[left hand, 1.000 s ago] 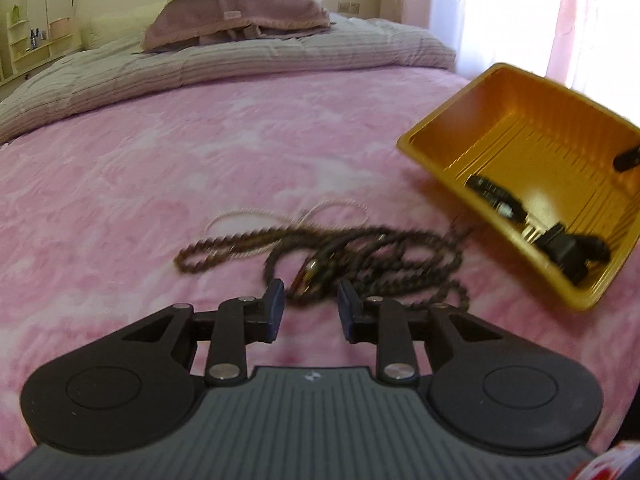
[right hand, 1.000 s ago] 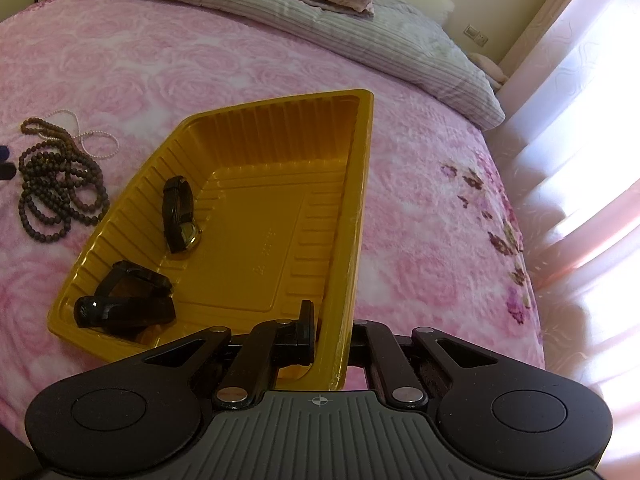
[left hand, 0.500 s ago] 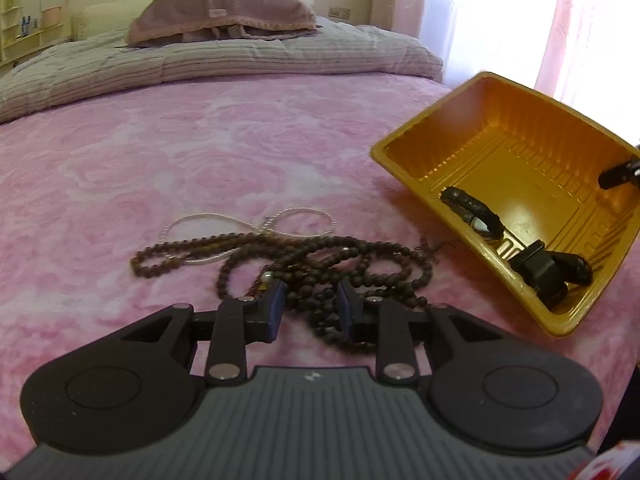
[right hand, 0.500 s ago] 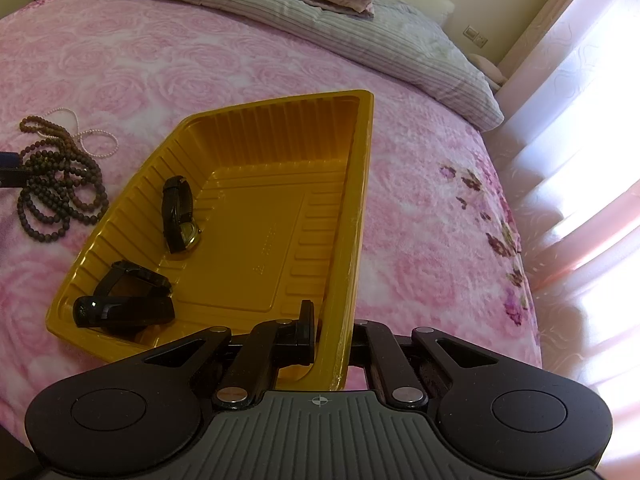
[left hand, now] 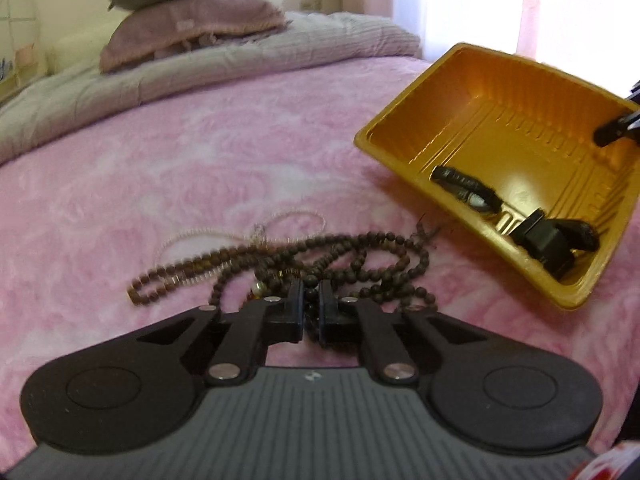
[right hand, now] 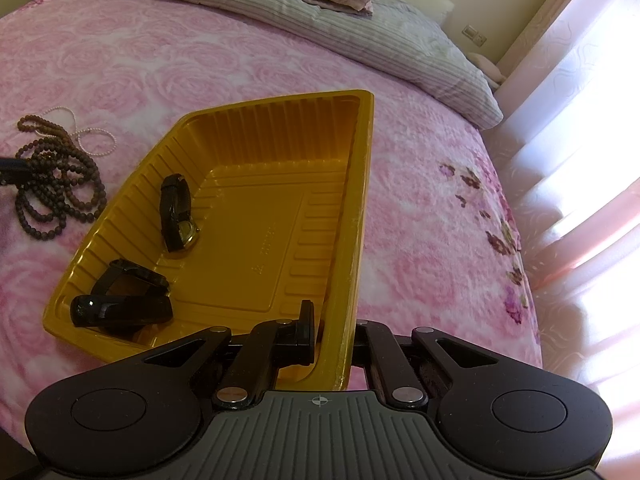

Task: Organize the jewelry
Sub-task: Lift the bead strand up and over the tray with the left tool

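From the left wrist view, the left gripper (left hand: 311,292) is low over the pink bedspread (left hand: 160,184), its jaws drawn nearly together with a strand of the dark bead necklace (left hand: 320,256) pinched between the pads. The rest of the beads lie in loose loops just beyond the fingertips, tangled with a thin pale chain (left hand: 248,228) behind them. To the right, tilted up on one side, is the yellow tray (left hand: 400,160), holding a black watch (left hand: 466,190) and a black strap-like piece (left hand: 556,240).

From the right wrist view, the right gripper (right hand: 332,336) is clamped narrow on the yellow tray's (right hand: 360,208) near side wall, one finger inside and one outside. The black watch (right hand: 176,212) and the black strap-like piece (right hand: 124,300) lie in the tray's left part. The dark bead necklace (right hand: 56,184) lies on the bedspread left of the tray, well apart from these jaws.
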Available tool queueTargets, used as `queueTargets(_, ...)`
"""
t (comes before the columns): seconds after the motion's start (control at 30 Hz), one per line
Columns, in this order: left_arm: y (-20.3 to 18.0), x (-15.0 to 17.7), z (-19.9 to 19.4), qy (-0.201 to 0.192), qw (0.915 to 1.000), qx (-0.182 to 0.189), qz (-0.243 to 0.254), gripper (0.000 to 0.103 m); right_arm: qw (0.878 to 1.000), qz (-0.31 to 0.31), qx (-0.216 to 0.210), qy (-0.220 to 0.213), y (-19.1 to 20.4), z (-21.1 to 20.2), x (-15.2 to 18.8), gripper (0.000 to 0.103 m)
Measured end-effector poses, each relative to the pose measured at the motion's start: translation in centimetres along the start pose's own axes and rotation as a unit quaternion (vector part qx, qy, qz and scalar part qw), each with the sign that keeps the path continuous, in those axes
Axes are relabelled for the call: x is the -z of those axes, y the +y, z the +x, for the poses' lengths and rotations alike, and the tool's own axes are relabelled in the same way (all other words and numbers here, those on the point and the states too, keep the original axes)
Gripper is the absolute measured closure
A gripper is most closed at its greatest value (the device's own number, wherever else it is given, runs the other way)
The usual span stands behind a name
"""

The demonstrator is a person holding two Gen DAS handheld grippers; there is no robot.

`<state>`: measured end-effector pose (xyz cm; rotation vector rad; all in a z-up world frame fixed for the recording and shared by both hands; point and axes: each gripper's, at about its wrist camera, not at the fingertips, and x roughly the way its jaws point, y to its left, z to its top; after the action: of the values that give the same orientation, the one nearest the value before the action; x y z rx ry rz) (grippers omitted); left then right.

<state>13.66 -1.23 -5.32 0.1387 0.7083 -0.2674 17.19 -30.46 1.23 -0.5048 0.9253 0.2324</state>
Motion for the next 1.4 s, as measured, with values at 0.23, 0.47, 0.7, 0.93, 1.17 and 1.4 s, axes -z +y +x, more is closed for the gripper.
queueTargets(0.23,2.1,-5.0,-3.7,-0.056,0.9978,0.018,0.028,0.097,1.000,-0.001,0.001,-0.004,-0.1,0.0,-0.1,0.097)
queueTargets(0.47,3.8,-10.9,-6.9,-0.119,0.9910,0.033,0.052,0.097,1.000,-0.001,0.002,-0.007,0.1,-0.1,-0.2,0.097)
queueTargets(0.7,3.5,-15.3,-10.2,-0.170,0.9824,0.034,0.070,0.097,1.000,-0.002,0.002,-0.009,0.2,-0.1,-0.2,0.097)
queueTargets(0.93,1.9,-18.5,-12.5,-0.205,0.9736,0.050,0.087,0.097,1.000,-0.004,0.003,-0.011,0.3,-0.3,-0.3,0.097)
queueTargets(1.17,0.1,-22.0,-14.6,-0.244,0.9614,0.067,0.107,0.097,1.000,-0.007,0.004,-0.011,0.4,-0.4,-0.5,0.097)
queueTargets(1.4,-1.3,-25.7,-17.0,-0.282,0.9488,0.085,0.115,0.097,1.000,-0.010,0.005,-0.014,0.5,-0.5,-0.6,0.097)
